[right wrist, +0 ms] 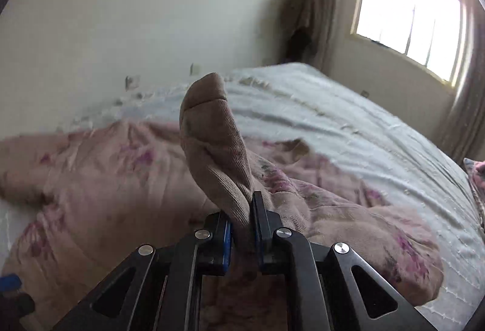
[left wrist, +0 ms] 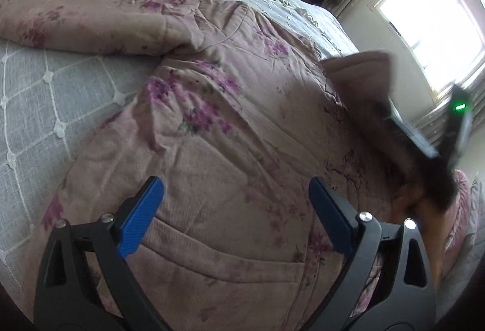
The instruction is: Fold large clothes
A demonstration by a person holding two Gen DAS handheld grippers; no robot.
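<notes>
A large pink quilted garment with purple flowers point(left wrist: 230, 118) lies spread on the bed; one sleeve stretches to the far left. My left gripper point(left wrist: 236, 209) is open and empty just above its lower body. My right gripper point(right wrist: 242, 218) is shut on the ribbed cuff point(right wrist: 212, 149) of the other sleeve and holds it upright above the garment point(right wrist: 106, 179). In the left wrist view the right gripper point(left wrist: 394, 118) shows blurred at the right, with the lifted sleeve end point(left wrist: 357, 73).
The bed has a grey quilted cover point(left wrist: 45, 106) that shows white in the right wrist view point(right wrist: 348, 124). A wall stands behind the bed, a bright window point(right wrist: 406, 15) with curtains at the right. Another floral cloth point(right wrist: 479, 176) lies at the bed's right edge.
</notes>
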